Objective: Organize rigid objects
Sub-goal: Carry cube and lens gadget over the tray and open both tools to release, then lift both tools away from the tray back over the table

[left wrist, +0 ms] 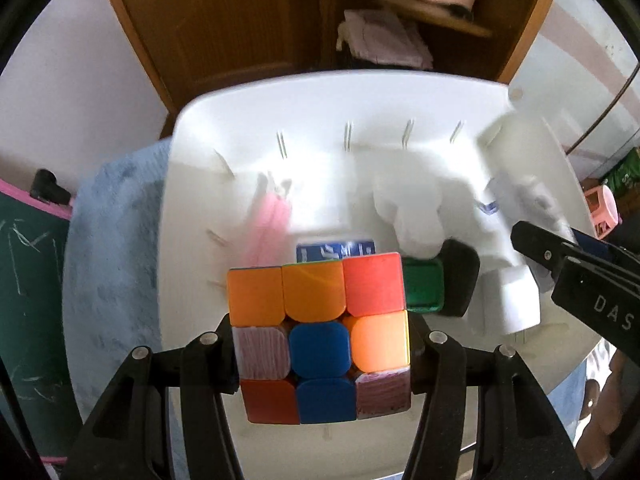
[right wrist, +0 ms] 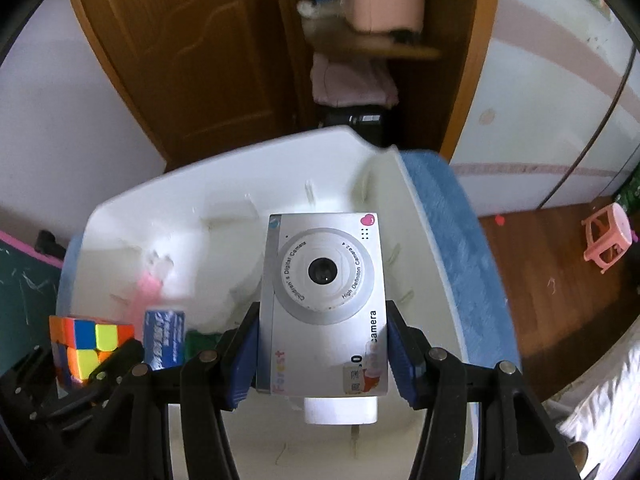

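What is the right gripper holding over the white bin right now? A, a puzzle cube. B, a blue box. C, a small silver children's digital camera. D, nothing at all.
C: the right gripper has its blue pads pressed on both sides of the silver camera above the white bin, while the puzzle cube sits in the left gripper.

- The puzzle cube [left wrist: 320,340], with orange, blue, red and worn pink tiles, hangs above the white bin [left wrist: 280,100], clamped on two sides.
- The silver toy camera [right wrist: 324,304] stands on end, lens facing up, over the same bin, clamped too.
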